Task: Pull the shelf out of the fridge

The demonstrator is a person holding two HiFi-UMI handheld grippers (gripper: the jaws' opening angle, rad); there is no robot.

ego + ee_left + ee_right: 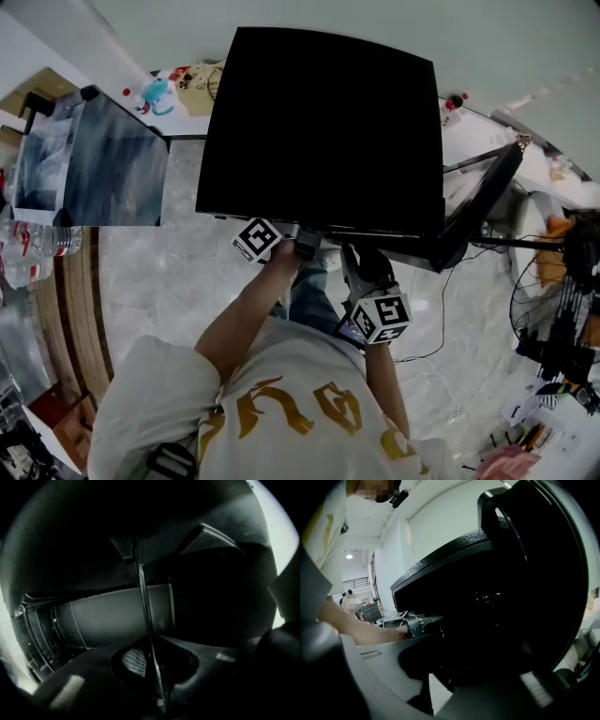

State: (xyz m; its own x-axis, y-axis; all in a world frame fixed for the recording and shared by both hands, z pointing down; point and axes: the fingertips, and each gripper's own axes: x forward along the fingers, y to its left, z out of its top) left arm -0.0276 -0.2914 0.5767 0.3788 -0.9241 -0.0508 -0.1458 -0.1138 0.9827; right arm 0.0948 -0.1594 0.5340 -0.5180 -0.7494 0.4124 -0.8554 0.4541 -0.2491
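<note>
Counting now: one black box-shaped fridge (323, 122), one black fridge door (483, 202) hanging open, one thin glass shelf (144, 616). Two black hand-held grippers, left gripper (307, 244) and right gripper (361, 262), carrying two black-and-white marker cubes (258, 239). One grey glossy-topped box (117, 164), one person in a white printed shirt (281, 412).

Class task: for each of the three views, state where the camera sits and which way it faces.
Head view: above, facing steeply down on the fridge; shirt, arms, left gripper and right gripper show.
Left gripper view: inside the fridge, looking along its jaws, shut on the shelf.
Right gripper view: outside, jaws open, facing the fridge front and the left forearm.
Head and right gripper views share the left gripper.
</note>
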